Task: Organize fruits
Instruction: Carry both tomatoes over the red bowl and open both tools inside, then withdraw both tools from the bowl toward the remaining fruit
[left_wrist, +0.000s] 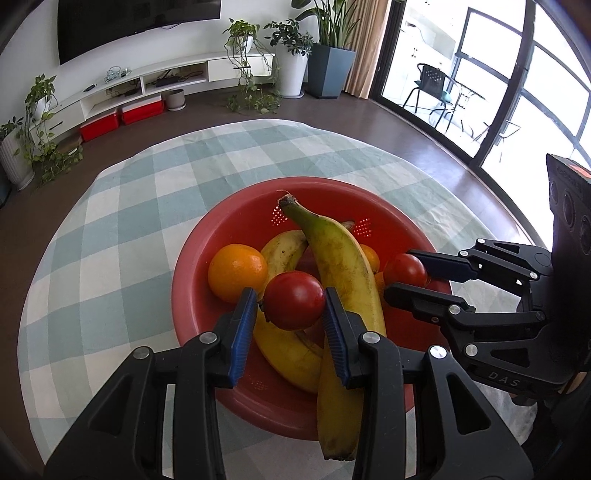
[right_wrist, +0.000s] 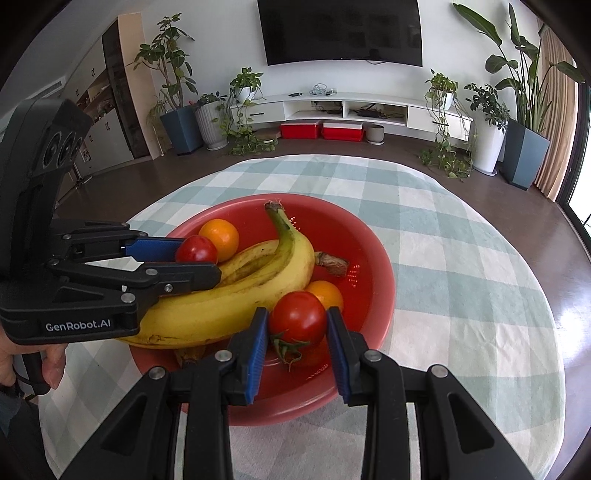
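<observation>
A red perforated bowl sits on the checked cloth and holds two bananas and two oranges. My left gripper is over the bowl's near side, its blue pads closed on a red tomato just above the bananas. My right gripper reaches in from the other side, shut on a second red tomato with a green stem, beside the second orange.
The bowl stands near the front of a round table under a green-and-white checked cloth. A person's hand holds the left gripper's handle. Beyond the table are brown floor, potted plants, red boxes, a TV and a glass door.
</observation>
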